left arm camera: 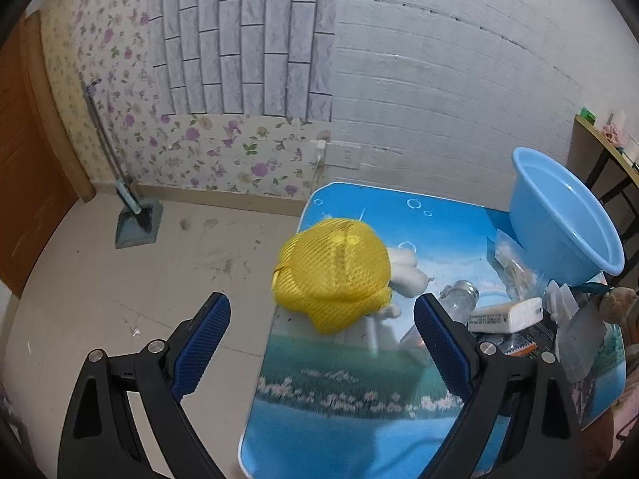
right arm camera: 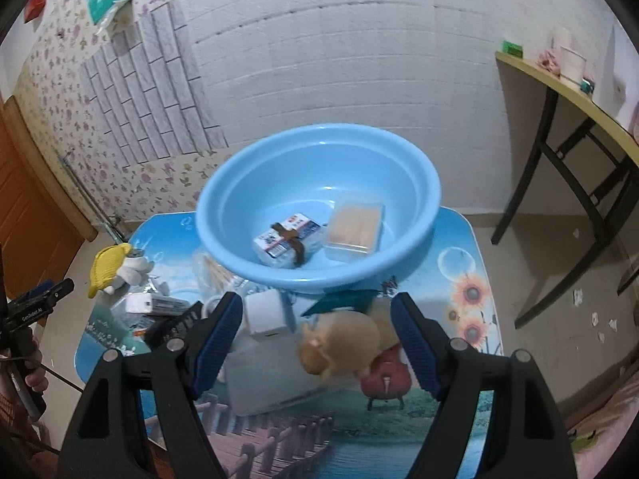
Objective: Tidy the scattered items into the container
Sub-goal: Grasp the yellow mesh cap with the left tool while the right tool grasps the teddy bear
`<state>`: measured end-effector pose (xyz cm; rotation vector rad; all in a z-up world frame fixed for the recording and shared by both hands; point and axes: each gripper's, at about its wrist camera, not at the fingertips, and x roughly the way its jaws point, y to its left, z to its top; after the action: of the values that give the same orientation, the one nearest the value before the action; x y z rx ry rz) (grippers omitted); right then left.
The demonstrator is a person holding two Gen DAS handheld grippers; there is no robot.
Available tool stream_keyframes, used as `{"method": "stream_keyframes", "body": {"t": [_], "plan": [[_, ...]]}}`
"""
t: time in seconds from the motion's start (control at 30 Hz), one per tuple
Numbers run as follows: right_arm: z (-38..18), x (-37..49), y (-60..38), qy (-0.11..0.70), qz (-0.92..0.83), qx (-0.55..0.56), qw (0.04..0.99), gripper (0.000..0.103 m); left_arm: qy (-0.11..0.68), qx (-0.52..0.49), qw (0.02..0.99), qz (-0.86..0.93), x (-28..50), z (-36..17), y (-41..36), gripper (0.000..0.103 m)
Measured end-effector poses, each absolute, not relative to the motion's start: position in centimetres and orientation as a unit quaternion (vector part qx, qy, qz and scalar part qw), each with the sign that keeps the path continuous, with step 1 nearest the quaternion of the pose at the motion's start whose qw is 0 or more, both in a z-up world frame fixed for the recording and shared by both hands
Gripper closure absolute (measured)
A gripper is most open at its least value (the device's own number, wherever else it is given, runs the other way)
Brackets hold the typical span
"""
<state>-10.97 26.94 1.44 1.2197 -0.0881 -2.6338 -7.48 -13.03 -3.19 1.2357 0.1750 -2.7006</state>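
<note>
Blue basin (right arm camera: 319, 207) stands at the table's (right arm camera: 471, 247) far side, holding a small printed carton (right arm camera: 287, 239) and a clear box of toothpicks (right arm camera: 353, 229). Outside it, on the near side: yellow mesh pouch (left arm camera: 333, 271), plush toy (right arm camera: 339, 343), glass jar (left arm camera: 459, 295). Left gripper (left arm camera: 321, 343) and right gripper (right arm camera: 317, 343) both spread wide, holding nothing.

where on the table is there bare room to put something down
Bare: the picture-print table top right of the round blue plastic basin, and its near edge. Crowded: left of and before the basin, from the yellow mesh toy to the tan plush toy.
</note>
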Motion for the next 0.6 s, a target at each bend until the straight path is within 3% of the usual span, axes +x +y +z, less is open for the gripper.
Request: {"method": "stream_keyframes", "body": {"t": [0.13,0.6], "plan": [[0.4,-11.6,27.8,-0.039,-0.895,0.432,0.102,0.014,0.054,0.423,0.077,-0.901,-9.6,-4.2,-13.2,0.010],[-3.0,-12.6,26.5,-0.026,-0.871,0.489,0.036,0.014,0.059,0.463,0.030,-0.884,-14.8,-8.7,-14.0,0.009]]}}
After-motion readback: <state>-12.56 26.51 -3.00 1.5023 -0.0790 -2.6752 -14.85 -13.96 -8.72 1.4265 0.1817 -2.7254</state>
